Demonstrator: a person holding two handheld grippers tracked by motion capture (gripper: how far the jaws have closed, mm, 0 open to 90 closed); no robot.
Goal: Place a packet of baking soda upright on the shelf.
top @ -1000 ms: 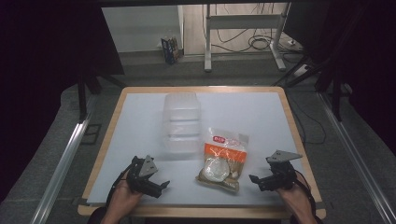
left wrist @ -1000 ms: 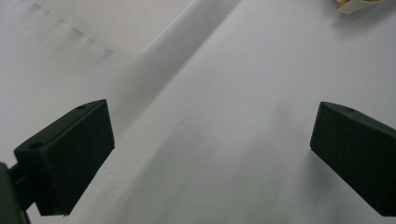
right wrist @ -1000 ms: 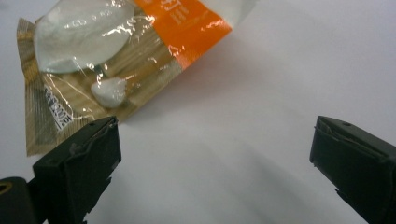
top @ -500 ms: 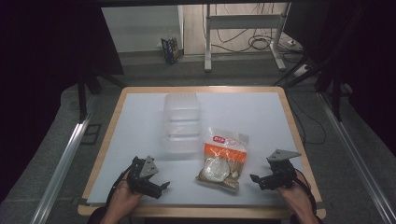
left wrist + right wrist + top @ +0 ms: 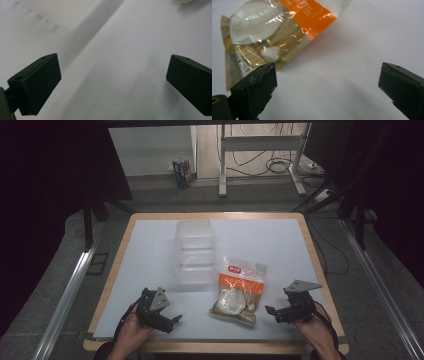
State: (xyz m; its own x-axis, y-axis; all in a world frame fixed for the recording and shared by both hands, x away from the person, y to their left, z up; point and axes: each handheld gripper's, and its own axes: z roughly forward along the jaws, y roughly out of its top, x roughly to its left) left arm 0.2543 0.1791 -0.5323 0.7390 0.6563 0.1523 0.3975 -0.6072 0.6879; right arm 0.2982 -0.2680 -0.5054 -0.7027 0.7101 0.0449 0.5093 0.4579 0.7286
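Right gripper view — right gripper (image 5: 325, 82) gapes beside snack bag (image 5: 274, 32), apparently untouched.

White table (image 5: 280, 245), clear plastic container (image 5: 194, 251), orange snack bag (image 5: 238, 289)

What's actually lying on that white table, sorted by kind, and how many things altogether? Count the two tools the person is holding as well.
Clear plastic containers: 1, the clear plastic container; whether it is a stack cannot be told
Food packets: 1, the orange-banded food packet
Hand-held grippers: 2, the left gripper and the right gripper, both with jaws open
Total: 4
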